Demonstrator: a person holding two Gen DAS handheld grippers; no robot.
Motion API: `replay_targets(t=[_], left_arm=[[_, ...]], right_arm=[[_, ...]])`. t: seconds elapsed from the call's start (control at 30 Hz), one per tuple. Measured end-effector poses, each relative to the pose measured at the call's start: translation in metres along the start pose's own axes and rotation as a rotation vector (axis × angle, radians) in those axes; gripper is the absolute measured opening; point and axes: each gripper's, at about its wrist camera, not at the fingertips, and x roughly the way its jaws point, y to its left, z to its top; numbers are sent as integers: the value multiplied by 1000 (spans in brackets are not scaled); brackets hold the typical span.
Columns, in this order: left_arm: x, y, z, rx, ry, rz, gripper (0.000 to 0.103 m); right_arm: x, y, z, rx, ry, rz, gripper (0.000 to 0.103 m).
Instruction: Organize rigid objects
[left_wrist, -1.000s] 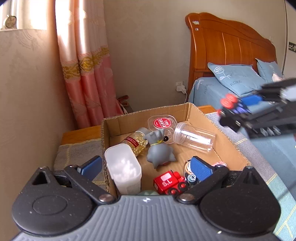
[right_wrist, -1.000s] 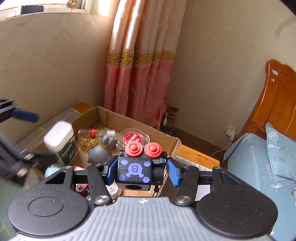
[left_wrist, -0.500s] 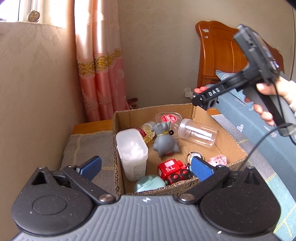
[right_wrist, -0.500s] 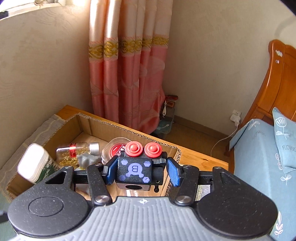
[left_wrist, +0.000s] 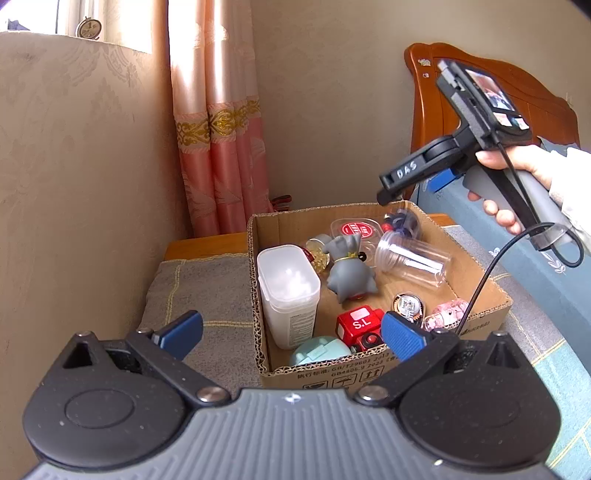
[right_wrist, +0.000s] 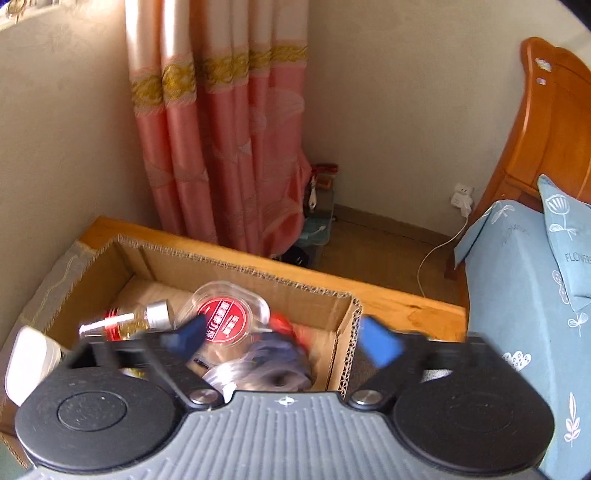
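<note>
An open cardboard box (left_wrist: 476, 280) holds several rigid objects: a white tub (left_wrist: 288, 291), a grey toy animal (left_wrist: 349, 271), a clear cup (left_wrist: 412, 256), a red toy train (left_wrist: 360, 325) and a red-lidded round container (left_wrist: 354, 230). The dark block toy with red knobs (left_wrist: 400, 221) is a blur dropping into the box's far right corner; it is also a blur in the right wrist view (right_wrist: 280, 350). My right gripper (right_wrist: 282, 341) is open and empty above that corner. My left gripper (left_wrist: 291, 334) is open and empty at the box's near edge.
The box stands on a grey cloth (left_wrist: 210, 284) over a wooden bench (right_wrist: 406, 310). A wall (left_wrist: 81, 184) and pink curtain (right_wrist: 221, 147) lie left and behind. A bed with blue bedding (right_wrist: 517, 295) and wooden headboard (left_wrist: 424, 110) is on the right.
My right gripper has opened and let go of the dark block toy, which falls into the box. My left gripper has drawn back a little from the box.
</note>
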Motion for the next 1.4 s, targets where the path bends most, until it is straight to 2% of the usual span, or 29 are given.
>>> replay_targets(t=[0.2, 0.33, 0.5, 0.63, 0.8, 1.03, 1.4], left_arm=[[-5, 2, 0, -16, -2, 0, 102], [-14, 1, 0, -15, -8, 24, 102], [-21, 1, 3, -55, 33, 84, 102], [-25, 2, 1, -125, 109, 80, 102], [-33, -8, -4, -109, 152, 95, 102], [-44, -17, -4, -91, 173, 129, 102], [-49, -21, -2, -74, 175, 152, 102]], right_arm=[[-25, 0, -7, 5, 3, -15, 103], [-54, 12, -24, -12, 36, -86, 103], [-102, 38, -69, -29, 58, -161, 103], [-138, 57, -109, -2, 24, -167, 103], [-163, 72, -144, 70, 1, -166, 103], [-182, 86, -160, 110, -35, -190, 103], [-184, 89, -164, 114, -35, -178, 103]])
